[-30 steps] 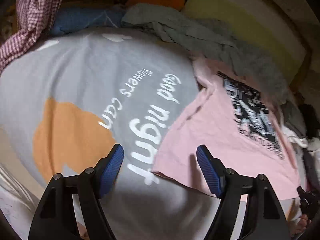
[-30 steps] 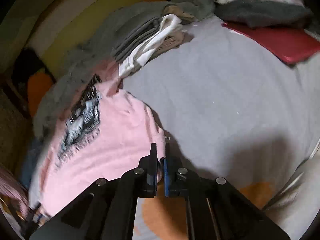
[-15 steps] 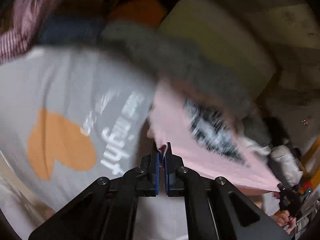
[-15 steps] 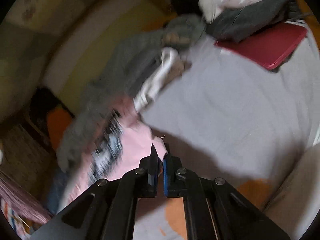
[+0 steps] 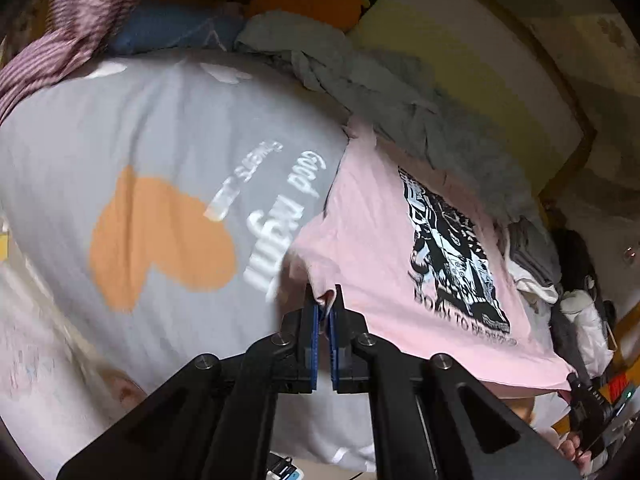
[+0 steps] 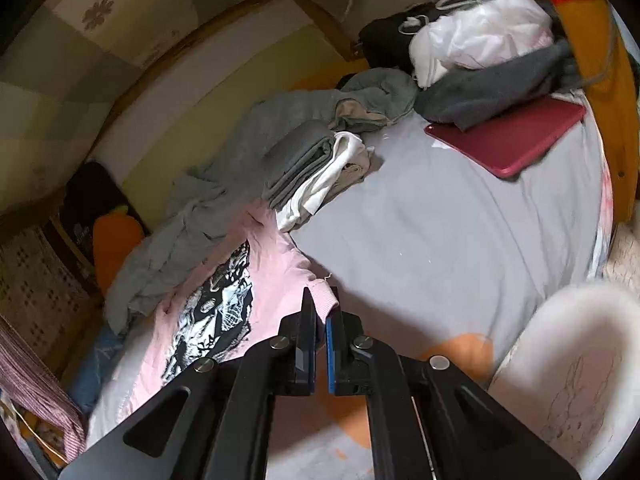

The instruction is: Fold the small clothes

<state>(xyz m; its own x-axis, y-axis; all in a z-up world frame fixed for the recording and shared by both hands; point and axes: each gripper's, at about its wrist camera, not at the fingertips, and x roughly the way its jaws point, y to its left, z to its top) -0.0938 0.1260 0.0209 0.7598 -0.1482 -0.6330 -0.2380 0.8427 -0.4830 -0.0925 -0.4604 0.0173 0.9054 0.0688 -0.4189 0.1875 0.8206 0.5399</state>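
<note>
A pink T-shirt [image 5: 372,240] with a black and white print is stretched above a grey bed cover [image 5: 120,152]. My left gripper [image 5: 324,308] is shut on one corner of its hem, and a bit of pink cloth sticks up between the blue pads. In the right wrist view the same pink T-shirt [image 6: 272,264] hangs to the left, and my right gripper [image 6: 320,308] is shut on its other hem corner. The far end of the shirt still rests by a heap of grey clothes [image 6: 224,184]. At the far right of the left wrist view, the right gripper [image 5: 588,408] shows small, holding the shirt's edge.
The bed cover bears an orange heart [image 5: 160,236] and white lettering. Folded grey and white clothes [image 6: 316,164] lie along the wall side, a red flat case [image 6: 508,140] and a white bag [image 6: 480,36] at the far end. A white fluffy sleeve [image 6: 568,368] is at the lower right.
My left gripper went from open over the hem to shut on its corner. Both grippers then rose, lifting the near edge of the pink T-shirt off the bed cover.
</note>
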